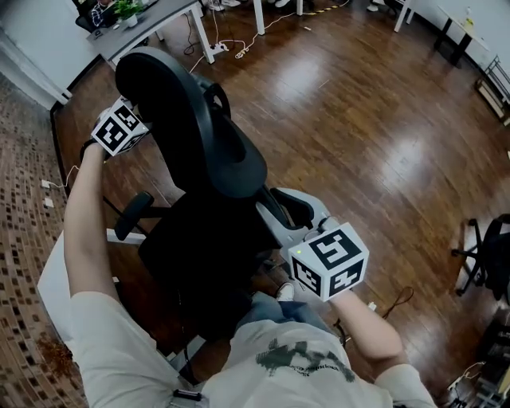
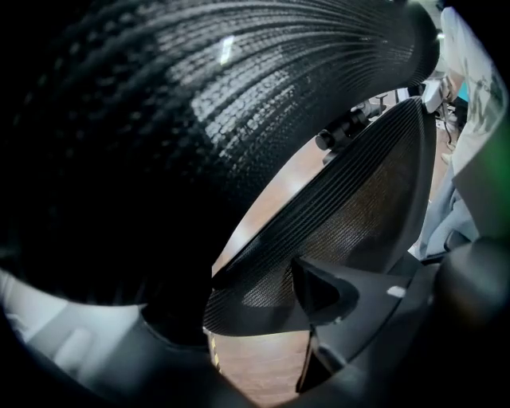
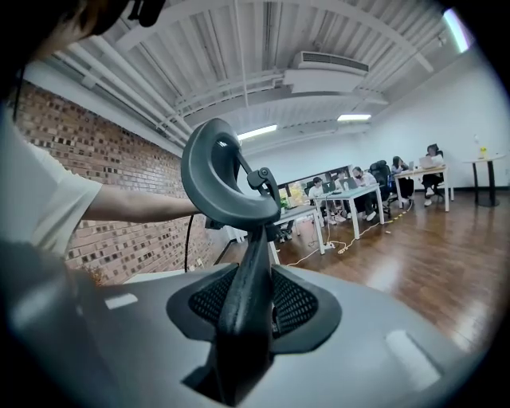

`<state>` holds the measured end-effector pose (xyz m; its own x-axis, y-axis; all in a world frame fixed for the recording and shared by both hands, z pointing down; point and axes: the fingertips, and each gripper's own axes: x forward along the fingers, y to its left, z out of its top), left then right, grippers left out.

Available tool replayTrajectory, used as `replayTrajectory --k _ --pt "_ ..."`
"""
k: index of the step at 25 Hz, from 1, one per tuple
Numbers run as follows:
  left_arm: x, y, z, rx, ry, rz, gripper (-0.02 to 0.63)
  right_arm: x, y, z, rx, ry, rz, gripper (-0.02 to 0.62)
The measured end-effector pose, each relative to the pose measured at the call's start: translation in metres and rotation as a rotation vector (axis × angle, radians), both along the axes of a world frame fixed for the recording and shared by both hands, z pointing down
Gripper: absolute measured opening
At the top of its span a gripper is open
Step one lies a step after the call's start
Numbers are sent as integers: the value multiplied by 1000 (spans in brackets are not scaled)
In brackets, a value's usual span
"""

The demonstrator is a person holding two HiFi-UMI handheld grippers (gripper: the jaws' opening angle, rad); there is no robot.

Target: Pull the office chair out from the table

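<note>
Under me the brown wood floor (image 1: 382, 119) shines, and white cables (image 1: 231, 46) trail across it on the far side. A plant (image 1: 126, 9) stands on a grey desk (image 1: 155, 22) at the far left. A brick wall (image 3: 119, 187) runs along my left. Far off to the right, people (image 3: 353, 175) sit at white desks (image 3: 358, 194) under a ceiling air unit (image 3: 327, 72).

Head view: dark wood floor (image 1: 358, 119) w/ glare patches. Grey desk (image 1: 151, 24) + potted plant (image 1: 126, 9) at 11 o'clock, cables (image 1: 231, 46) by its legs. Right gripper view: brick wall (image 3: 119, 215) at 9, white desks (image 3: 351, 194) w/ seated ppl at 3, strip lights (image 3: 259, 131) + AC unit (image 3: 327, 68) at 12.
</note>
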<state>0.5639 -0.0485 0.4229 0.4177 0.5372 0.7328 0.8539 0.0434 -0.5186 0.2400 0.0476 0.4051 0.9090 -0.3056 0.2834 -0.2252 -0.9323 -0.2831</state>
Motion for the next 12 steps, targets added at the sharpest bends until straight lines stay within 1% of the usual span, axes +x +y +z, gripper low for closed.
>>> replayTrajectory --k 5,12 --pt "9 45 -1 8 -4 22 330 9 44 -1 8 16 26 126" --pt "17 106 -1 4 -2 32 330 15 99 1 -29 3 43 124"
